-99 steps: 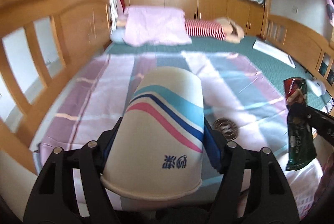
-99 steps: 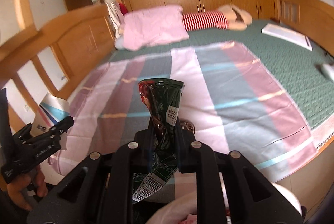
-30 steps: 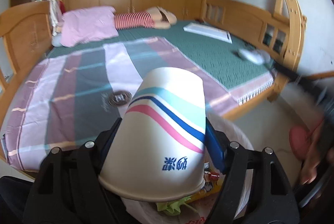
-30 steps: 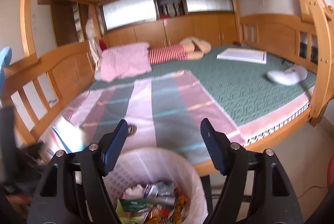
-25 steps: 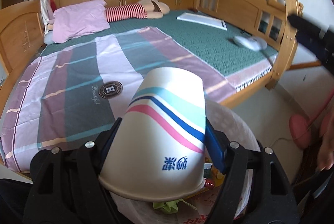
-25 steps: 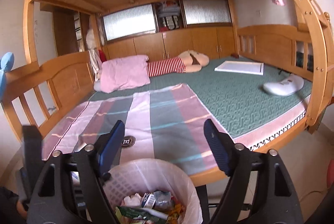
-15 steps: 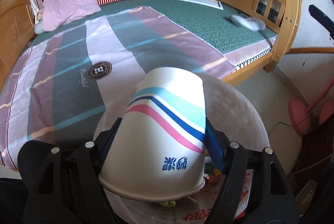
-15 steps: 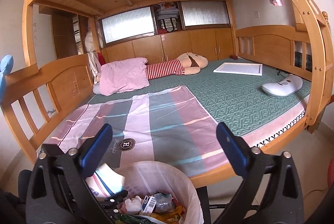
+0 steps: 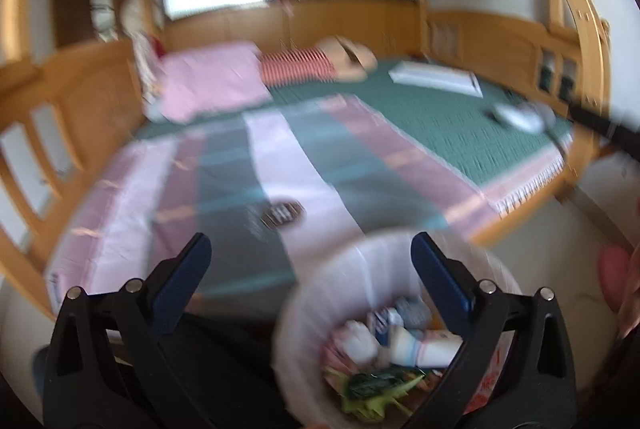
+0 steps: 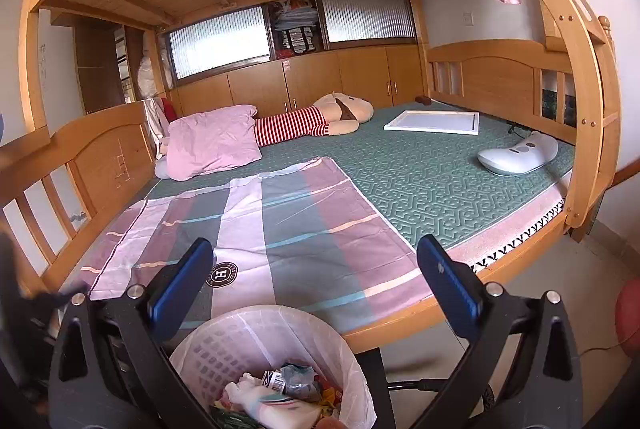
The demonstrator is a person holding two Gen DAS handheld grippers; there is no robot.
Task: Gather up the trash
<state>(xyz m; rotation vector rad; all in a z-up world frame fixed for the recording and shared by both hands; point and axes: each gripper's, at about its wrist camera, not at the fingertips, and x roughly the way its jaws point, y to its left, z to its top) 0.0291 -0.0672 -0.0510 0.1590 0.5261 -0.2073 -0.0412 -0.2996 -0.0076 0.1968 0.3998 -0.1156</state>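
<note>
**Paper cup dropped into bin; both grippers found empty**

The paper cup was found lying on its side among the wrappers inside the lined trash bin; half a second before, it had been clamped in the left gripper above that bin. The left gripper's jaws were now spread wide with nothing between them, so a release was recorded. The left wrist view was heavily motion-blurred, and the bin appeared low and right of centre in it, which suggested that the gripper was being swung away. The right gripper was held over the bin, jaws apart and empty. The dark snack wrapper gripped 3.3 s earlier was no longer held; a dark green scrap was noted in the bin. On the striped sheet behind the bin no further litter was seen. Collection was judged nearly or fully complete.
</note>
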